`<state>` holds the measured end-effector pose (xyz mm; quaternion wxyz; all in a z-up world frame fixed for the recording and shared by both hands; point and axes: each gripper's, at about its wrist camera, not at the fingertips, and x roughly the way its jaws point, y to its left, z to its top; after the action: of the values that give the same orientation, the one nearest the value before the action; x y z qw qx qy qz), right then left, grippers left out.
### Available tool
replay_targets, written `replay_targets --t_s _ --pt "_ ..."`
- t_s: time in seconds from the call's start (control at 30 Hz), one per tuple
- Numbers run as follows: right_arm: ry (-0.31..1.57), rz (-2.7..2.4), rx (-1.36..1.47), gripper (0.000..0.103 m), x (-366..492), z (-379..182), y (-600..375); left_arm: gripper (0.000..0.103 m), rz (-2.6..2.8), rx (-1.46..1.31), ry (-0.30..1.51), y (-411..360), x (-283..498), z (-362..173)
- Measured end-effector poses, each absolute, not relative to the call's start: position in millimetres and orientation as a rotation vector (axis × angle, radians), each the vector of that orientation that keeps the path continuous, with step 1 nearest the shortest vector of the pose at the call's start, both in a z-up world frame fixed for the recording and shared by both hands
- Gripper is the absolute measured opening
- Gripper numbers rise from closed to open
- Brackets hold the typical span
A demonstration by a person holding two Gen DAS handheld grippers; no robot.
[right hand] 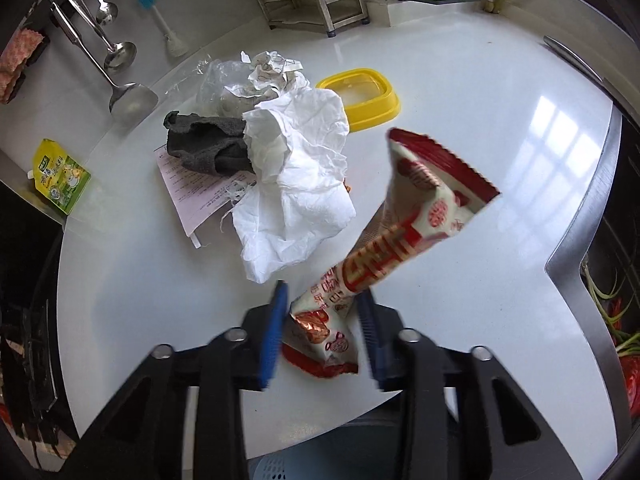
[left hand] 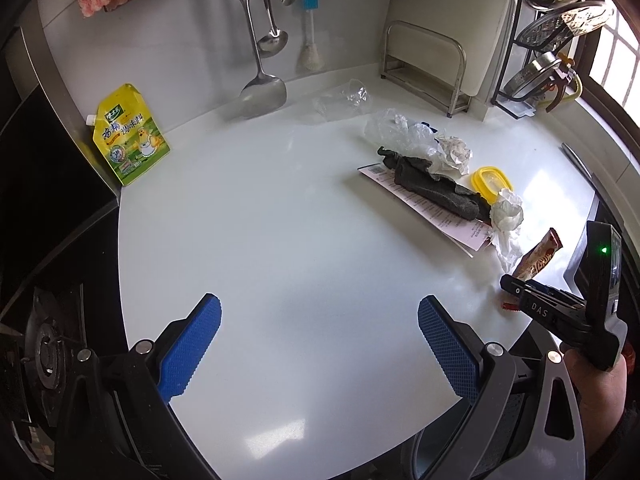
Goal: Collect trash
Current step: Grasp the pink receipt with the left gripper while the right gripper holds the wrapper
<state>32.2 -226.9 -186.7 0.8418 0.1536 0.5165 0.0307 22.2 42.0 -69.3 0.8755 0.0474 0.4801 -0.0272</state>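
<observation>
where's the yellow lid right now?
The yellow lid sits on the white counter, toward the back in the right wrist view, just right of the white tissue and clear of both grippers.

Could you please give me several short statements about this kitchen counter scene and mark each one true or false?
1. The right tongs are shut on the red and white snack wrapper. True.
2. The left tongs hold the crumpled white tissue. False: they are open and hold nothing; the tissue lies on the counter.
3. The dark grey cloth lies on top of a printed paper sheet. True.
4. The yellow lid is stacked on the green and yellow seasoning pouch. False: the lid sits beside the trash pile, and the pouch stands apart at the counter's far left edge.
5. Ladles hang on the wall behind the counter. True.
</observation>
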Motion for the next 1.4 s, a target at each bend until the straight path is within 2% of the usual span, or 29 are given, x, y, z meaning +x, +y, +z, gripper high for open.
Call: replay_targets --t_s 0.33,0.97,1.03,1.17,1.4 --pt "1.031 0.132 0.316 0.027 17.3 -161.4 -242.2 0.097 -0.145 0.027 0.987 14.9 43.6 -74.1" --pt "0.988 0.120 0.350 0.027 -17.6 -137.6 -275.2 0.096 -0.255 -0.035 1.080 -53.1 123.3 -144.8" --pt "0.985 0.114 0.356 0.027 -19.2 -136.1 -278.2 0.094 -0.262 -0.019 1.096 -59.5 127.9 -151.1" --pt "0.977 0.104 0.361 0.027 -22.5 -132.3 -283.8 0.084 -0.284 -0.012 1.156 -68.9 138.5 -166.7" --pt "0.973 0.094 0.346 0.027 -25.5 -127.2 -290.8 0.084 -0.276 -0.015 1.169 -78.7 153.8 -179.9"
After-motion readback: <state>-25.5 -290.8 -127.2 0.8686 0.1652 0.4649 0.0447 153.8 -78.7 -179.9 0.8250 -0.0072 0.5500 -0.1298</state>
